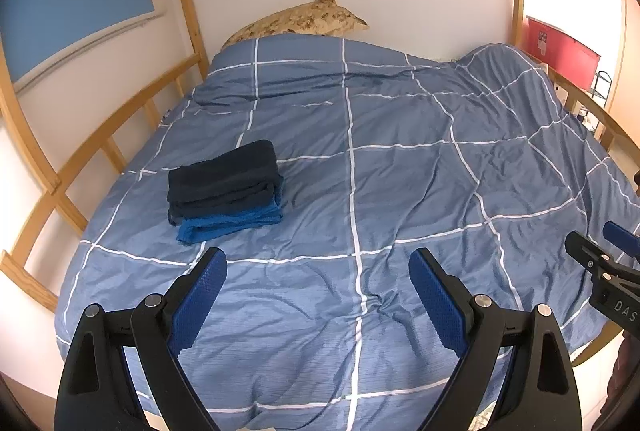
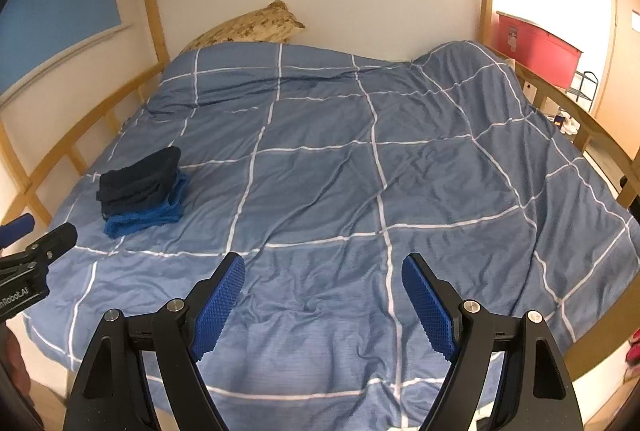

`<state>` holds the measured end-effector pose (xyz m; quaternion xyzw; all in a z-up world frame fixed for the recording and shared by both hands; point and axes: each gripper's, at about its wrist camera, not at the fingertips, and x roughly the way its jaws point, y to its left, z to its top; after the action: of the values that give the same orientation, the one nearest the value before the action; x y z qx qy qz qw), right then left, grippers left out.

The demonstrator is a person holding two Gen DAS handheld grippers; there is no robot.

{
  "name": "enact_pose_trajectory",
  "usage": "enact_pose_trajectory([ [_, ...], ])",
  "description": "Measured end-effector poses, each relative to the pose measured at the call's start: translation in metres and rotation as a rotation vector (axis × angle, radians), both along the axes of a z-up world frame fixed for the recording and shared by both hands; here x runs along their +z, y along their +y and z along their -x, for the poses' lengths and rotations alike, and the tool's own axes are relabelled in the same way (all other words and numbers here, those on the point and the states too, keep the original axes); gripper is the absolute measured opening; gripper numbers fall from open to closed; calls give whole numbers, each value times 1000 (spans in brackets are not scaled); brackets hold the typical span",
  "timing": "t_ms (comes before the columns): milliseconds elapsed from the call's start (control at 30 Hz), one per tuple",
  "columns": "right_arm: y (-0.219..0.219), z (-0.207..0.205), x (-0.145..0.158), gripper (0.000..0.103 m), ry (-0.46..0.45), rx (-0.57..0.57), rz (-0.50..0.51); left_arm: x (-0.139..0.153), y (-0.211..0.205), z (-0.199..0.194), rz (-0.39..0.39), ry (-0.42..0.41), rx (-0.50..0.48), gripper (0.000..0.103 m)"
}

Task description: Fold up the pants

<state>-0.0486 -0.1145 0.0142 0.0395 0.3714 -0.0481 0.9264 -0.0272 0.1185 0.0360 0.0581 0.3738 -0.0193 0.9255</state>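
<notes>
Meanwhile folded pants [image 1: 224,187] lie stacked, long axis across the bed [image 1: 400,191], both claws wide open, empty

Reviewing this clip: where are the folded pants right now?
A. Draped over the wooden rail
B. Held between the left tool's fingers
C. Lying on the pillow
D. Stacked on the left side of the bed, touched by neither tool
D: the folded pants sit in a neat stack, dark pair over blue, on the duvet, while the left tool and right tool are open and empty.
</notes>
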Motion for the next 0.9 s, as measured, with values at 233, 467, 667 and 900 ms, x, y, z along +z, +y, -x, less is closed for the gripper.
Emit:
enact_pose_trajectory([
  [233,-7,6,3,81,-13,-16,-6,5,-6,4,4,-9,-2,96],
  [467,-9,8,5,81,-16,-20,-5,8,-8,7,4,-18,-4,100],
  [667,-11,10,6,81,-19,-22,-4,10,-10,9,-4,-21,-1,102],
  [900,-11,11,7,81,-19,-22,-5,13,-8,10,-1,-29,5,102],
])
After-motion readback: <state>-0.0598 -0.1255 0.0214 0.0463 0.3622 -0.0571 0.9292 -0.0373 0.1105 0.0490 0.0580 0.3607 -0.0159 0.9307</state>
